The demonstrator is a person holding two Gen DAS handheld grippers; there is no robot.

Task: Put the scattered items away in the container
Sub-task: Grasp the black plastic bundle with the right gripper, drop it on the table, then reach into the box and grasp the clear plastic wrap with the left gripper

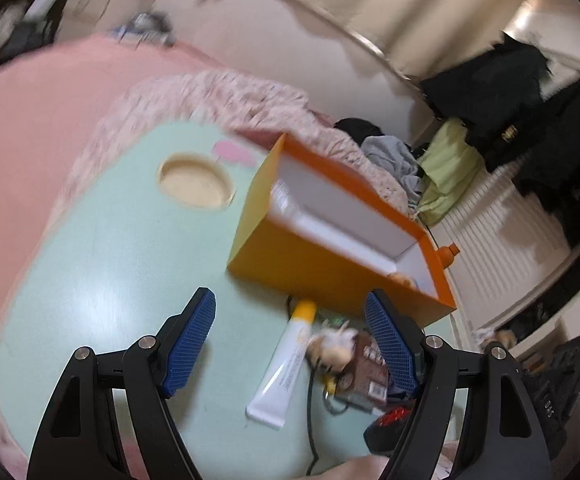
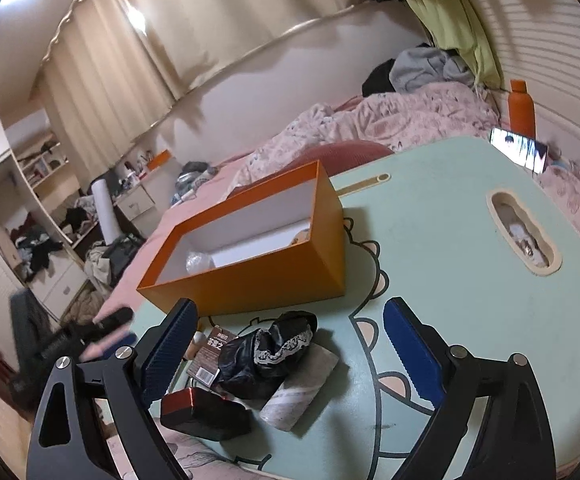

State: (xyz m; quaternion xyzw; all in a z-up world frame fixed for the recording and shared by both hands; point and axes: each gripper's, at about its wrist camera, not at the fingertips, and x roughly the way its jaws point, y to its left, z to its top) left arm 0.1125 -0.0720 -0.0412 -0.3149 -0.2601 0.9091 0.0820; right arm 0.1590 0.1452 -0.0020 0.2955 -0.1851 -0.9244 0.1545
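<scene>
An open orange box [image 1: 330, 276] [image 2: 258, 280] stands on the mint-green lap table [image 1: 110, 280] [image 2: 470, 280], with a white bottle [image 1: 330, 228] inside. My left gripper [image 1: 290, 336] is open and empty above a white tube with a yellow cap [image 1: 286, 368], a small doll keychain [image 1: 330, 348] and a brown book [image 1: 366, 376]. My right gripper [image 2: 290, 340] is open and empty above a black lace-trimmed pouch [image 2: 270, 352], a grey roll [image 2: 302, 392], the brown book [image 2: 210, 356] and a dark red case [image 2: 202, 408].
A phone [image 2: 518, 152] lies at the table's far edge beside an orange flask [image 2: 521, 108]. The table has a round cup recess [image 1: 196, 180] and an oval slot [image 2: 524, 236]. Pink bedding [image 2: 390, 120] and clothes [image 1: 390, 152] surround the table. A black cable [image 1: 310, 400] runs under the items.
</scene>
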